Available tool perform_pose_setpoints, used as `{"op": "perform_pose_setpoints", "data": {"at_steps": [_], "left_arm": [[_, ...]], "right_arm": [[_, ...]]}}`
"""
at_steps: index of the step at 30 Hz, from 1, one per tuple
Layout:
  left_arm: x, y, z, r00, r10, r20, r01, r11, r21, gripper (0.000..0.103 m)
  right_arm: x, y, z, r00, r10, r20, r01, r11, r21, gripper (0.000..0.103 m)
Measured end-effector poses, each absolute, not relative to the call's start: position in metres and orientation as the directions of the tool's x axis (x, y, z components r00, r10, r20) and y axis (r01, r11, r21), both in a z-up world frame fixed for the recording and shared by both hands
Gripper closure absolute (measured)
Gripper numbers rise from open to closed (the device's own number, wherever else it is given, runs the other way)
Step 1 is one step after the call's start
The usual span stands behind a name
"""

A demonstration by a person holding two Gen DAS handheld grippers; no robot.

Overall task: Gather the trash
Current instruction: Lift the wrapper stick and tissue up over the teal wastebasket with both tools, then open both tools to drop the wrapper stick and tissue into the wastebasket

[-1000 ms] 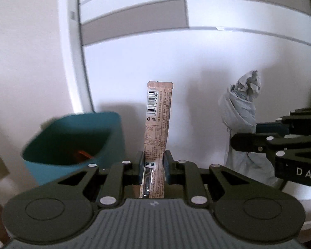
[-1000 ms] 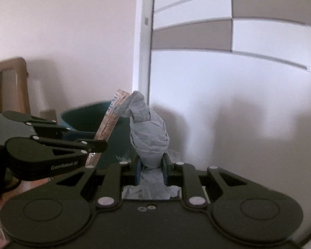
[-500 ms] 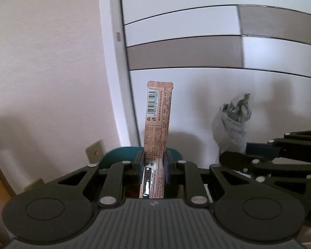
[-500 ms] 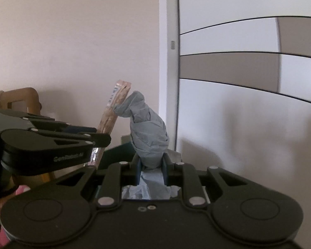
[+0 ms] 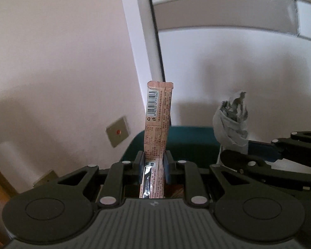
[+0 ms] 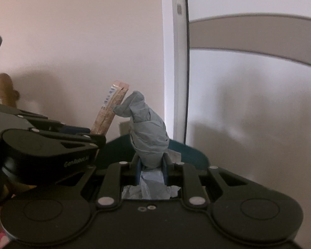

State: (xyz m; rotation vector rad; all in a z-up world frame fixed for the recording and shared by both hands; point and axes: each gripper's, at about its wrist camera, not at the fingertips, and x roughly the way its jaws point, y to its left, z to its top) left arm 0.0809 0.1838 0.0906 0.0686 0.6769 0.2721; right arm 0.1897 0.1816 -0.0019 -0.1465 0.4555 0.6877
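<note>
Left gripper (image 5: 152, 161): we see it clamped on the wrapper (image 5: 157, 128), blue pads pressing both sides near the wrapper's lower part.
Wrapper: it stands upright out of the left gripper, a long tan packet with a barcode near the top; its lower end shows silver foil inside the gripper body.
Right gripper (image 6: 151, 162): we see it clamped on the tissue (image 6: 147, 132), pads squeezing the wad's base.
Tissue: a crumpled grey-blue wad rising from the right gripper, its top twisted to the left; loose paper spills back into the gripper body.
Left view only: we read the barcode side of the wrapper, and the wall plate (image 5: 117, 131) with a red dot to its left; the tissue shows to the right above the right gripper's fingers (image 5: 244, 159).
Right view only: we see the wrapper edge-on and tilted, its top just beside the tissue's tip, with the left gripper's body (image 6: 51, 145) at the left.
Bin (image 5: 188, 137): teal, just beyond both grippers and below the held trash; only its rim shows in either view.
Wall (image 5: 51, 62): pale, behind the bin.
Door (image 6: 248, 103): white with grey bands, at the right of the wall.
</note>
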Motion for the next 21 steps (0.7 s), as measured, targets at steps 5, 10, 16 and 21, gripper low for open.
{"op": "perform_pose_setpoints", "data": {"at_steps": [5,10,16,21], "left_arm": [[0.107,0.196,0.063,0.697,0.275,-0.662,-0.230,0.960,0.157,0.084],[0.134,0.197,0.035,0.653,0.283,-0.703,-0.206,0.959,0.195,0.084],[0.154,0.200,0.013,0.611,0.272,-0.743,-0.177,0.962,0.207,0.084],[0.169,0.205,-0.005,0.573,0.264,-0.776,-0.170,0.964,0.203,0.084]], "right_arm": [[0.215,0.196,-0.023,0.662,0.557,-0.501,-0.636,0.772,0.019,0.084],[0.227,0.206,-0.042,0.642,0.542,-0.542,-0.643,0.766,0.004,0.083],[0.237,0.215,-0.054,0.616,0.532,-0.581,-0.661,0.750,-0.014,0.079],[0.244,0.218,-0.058,0.600,0.523,-0.605,-0.670,0.742,-0.022,0.078]]}}
